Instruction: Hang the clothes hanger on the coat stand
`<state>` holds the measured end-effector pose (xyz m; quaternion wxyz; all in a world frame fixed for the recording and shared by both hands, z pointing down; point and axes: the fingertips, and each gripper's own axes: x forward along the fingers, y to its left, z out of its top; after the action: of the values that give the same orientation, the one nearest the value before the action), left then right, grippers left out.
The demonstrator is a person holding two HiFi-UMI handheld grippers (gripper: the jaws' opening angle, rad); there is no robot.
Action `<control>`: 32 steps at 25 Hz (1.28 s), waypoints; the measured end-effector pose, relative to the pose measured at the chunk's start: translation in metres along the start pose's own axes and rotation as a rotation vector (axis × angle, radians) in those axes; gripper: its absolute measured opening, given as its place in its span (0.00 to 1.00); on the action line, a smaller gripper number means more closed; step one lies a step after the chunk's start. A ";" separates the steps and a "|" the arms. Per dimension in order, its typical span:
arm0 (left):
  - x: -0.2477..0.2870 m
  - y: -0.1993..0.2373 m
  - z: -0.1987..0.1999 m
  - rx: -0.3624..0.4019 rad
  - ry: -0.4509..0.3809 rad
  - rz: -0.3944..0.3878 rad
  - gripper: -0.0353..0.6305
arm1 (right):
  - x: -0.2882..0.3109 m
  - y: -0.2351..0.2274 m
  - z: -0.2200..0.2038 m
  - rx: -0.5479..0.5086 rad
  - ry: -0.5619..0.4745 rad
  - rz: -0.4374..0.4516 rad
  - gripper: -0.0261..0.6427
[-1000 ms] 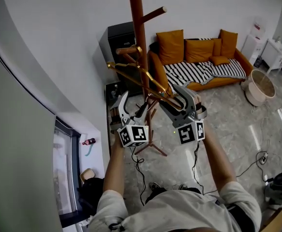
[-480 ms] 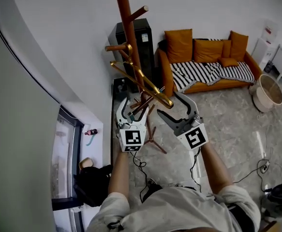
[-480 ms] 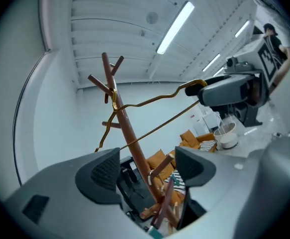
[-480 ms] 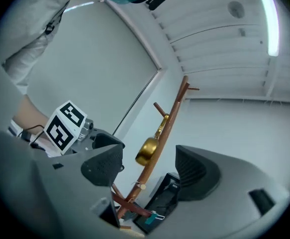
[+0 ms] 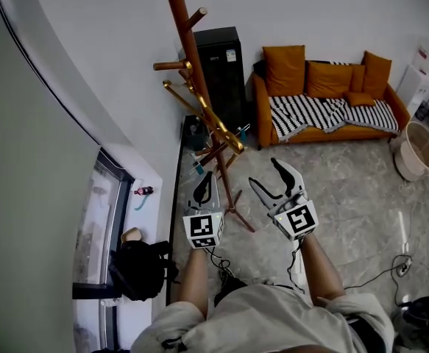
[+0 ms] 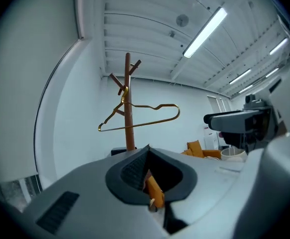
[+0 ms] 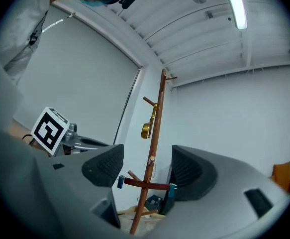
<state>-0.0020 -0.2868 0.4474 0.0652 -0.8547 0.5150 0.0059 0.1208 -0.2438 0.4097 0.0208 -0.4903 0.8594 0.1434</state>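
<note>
The gold wire hanger hangs by its hook from a peg of the brown wooden coat stand, free of both grippers. In the left gripper view the hanger shows side-on against the stand's pole. My left gripper is low, below the hanger. Its jaws are closing fully together with nothing between them. My right gripper is beside it, open and empty. The right gripper view looks between the pads at the pole and the hanger edge-on.
The stand's legs spread on the marble floor just beyond the grippers. A black cabinet stands behind the stand, with an orange sofa to the right and a round basket farther right. A black bag and cables lie on the floor.
Both grippers have drawn back and down from the hanger, which stays on the peg. The right jaws let go of it and the left jaws went from open to shut.
</note>
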 end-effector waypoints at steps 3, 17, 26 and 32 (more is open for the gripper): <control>-0.011 -0.013 -0.005 -0.015 0.016 0.014 0.07 | -0.010 0.003 -0.006 0.007 0.019 -0.003 0.46; -0.053 -0.037 -0.009 -0.055 0.038 0.106 0.07 | -0.036 0.007 -0.011 -0.014 0.070 -0.141 0.05; -0.073 -0.049 -0.005 -0.066 0.050 0.088 0.07 | -0.052 0.021 0.011 -0.049 0.044 -0.156 0.05; -0.075 -0.051 -0.006 -0.056 0.059 0.084 0.07 | -0.053 0.022 0.015 -0.056 0.042 -0.154 0.05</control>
<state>0.0076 -0.1975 0.4642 0.0257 -0.8335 0.5519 -0.0022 0.1281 -0.1849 0.4099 -0.0001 -0.5582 0.8151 0.1548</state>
